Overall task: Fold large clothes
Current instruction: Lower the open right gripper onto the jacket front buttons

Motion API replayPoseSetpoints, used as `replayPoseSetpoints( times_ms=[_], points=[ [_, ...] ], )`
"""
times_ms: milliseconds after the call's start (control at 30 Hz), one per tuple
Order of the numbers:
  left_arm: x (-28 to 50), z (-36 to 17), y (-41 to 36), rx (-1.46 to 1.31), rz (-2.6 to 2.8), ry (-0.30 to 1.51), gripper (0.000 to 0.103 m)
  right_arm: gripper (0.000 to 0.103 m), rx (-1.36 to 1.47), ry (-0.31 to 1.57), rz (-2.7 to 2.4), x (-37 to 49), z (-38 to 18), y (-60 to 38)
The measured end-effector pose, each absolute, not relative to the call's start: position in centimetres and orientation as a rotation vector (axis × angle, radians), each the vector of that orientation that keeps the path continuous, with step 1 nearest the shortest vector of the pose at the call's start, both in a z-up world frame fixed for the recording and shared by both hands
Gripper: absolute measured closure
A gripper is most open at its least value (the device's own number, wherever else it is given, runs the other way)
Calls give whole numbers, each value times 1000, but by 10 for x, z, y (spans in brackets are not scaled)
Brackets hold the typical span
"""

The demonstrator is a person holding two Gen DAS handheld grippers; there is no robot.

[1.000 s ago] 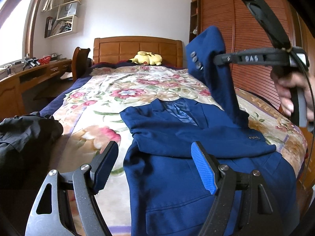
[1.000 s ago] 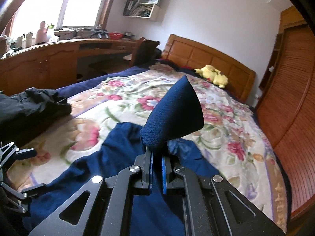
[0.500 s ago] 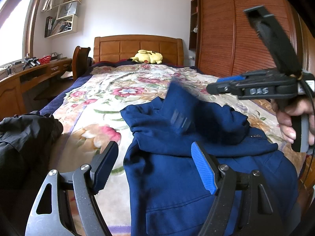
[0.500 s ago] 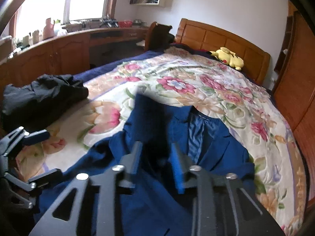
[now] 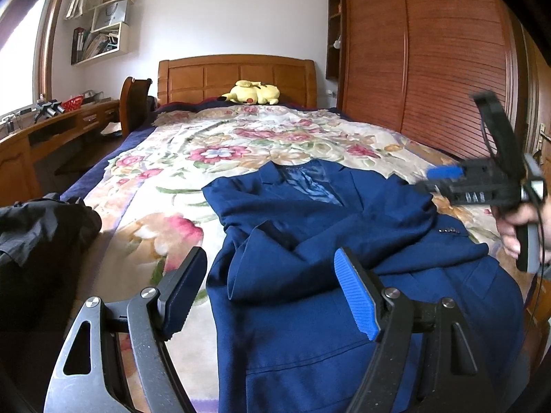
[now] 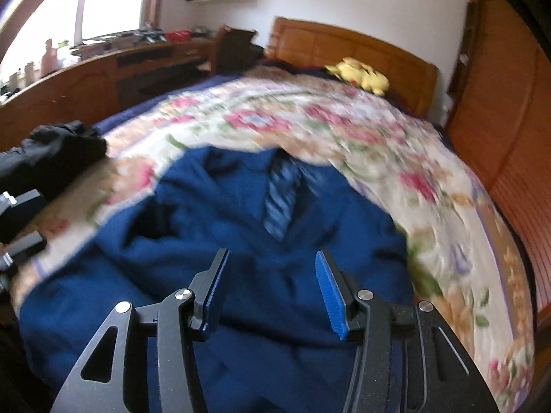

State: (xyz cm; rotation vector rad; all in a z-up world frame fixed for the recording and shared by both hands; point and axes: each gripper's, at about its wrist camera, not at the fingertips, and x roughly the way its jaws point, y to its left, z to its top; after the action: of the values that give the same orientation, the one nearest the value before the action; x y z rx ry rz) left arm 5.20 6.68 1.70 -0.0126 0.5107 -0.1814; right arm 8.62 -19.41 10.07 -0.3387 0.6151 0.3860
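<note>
A blue suit jacket [image 5: 344, 241] lies face up on the floral bedspread [image 5: 241, 144], collar toward the headboard, both sleeves folded across its chest. It also shows in the right wrist view [image 6: 241, 241], blurred. My left gripper [image 5: 272, 289] is open and empty, above the jacket's lower left part. My right gripper [image 6: 270, 289] is open and empty, above the jacket's middle; in the left wrist view it [image 5: 444, 180] is held by a hand over the jacket's right shoulder.
A black garment [image 5: 38, 234] is heaped at the bed's left edge. A yellow plush toy [image 5: 251, 93] lies by the wooden headboard [image 5: 237, 72]. A wooden desk [image 5: 44, 137] and chair stand left of the bed. A wooden wardrobe [image 5: 430, 51] stands on the right.
My right gripper carried the sleeve over the jacket's chest, opened and let it drop, then drew back to the right. The sleeve now lies folded across the jacket. My left gripper stayed open and still.
</note>
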Motion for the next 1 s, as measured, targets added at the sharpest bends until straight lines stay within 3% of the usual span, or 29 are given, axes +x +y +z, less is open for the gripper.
replayPoseSetpoints(
  times_ms=[433,467,600,1000],
  points=[
    [71,1,70,-56,-175,554,26,51,-288,784,220,124,22,-248],
    [73,1,71,-63,-179,555,29,51,-278,788,220,126,19,-252],
    [83,-2,76,-92,-175,576,39,51,-235,795,232,133,13,-252],
    [131,4,64,-57,-161,610,39,51,-224,756,227,134,-1,-244]
  ],
)
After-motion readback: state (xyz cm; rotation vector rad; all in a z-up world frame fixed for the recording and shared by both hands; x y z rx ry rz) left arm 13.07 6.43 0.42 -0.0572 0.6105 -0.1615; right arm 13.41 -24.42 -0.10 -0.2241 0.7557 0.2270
